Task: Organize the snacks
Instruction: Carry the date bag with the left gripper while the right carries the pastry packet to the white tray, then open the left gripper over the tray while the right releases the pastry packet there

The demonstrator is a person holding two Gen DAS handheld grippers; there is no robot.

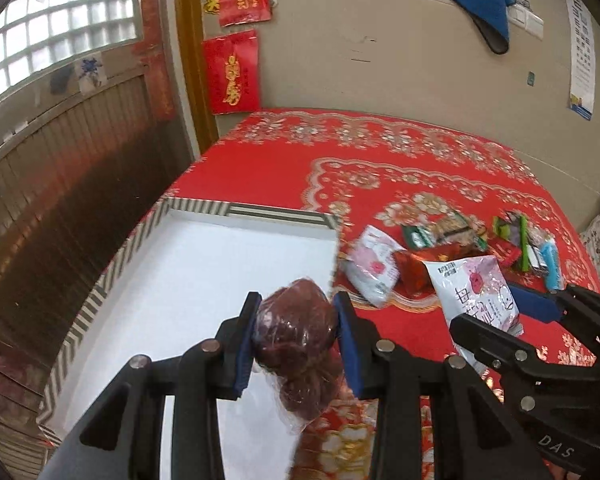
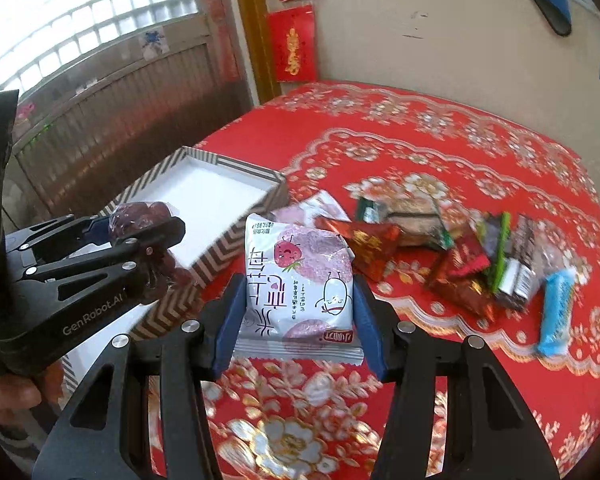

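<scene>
- Firstly, left tongs [image 1: 296,336]: blue pads clamped on a clear plastic bag of dark red dates [image 1: 296,344], held in the air over the near right part of the box, at its right edge.
- Right tongs [image 2: 298,320]: clamped on a white-and-pink strawberry-print snack packet [image 2: 300,280], upright, sealed bottom edge hanging just below the pads, above the red cloth.
- From the right wrist view, the left tongs [image 2: 140,232] sit to the left, the date bag bulging above and below the fingers.
- Shallow rectangular box with white inside and grey-striped rim [image 1: 100,296]: on the bench's left side.
- Bench covered by a red floral tablecloth with gold-white pattern [image 2: 440,128].
- Second white-pink packet [image 1: 370,266] lies just right of the box.
- Heap of mixed wrappers [image 2: 472,252], red, green and dark, further right; a light blue wrapped bar [image 2: 556,316] at its right end.
</scene>
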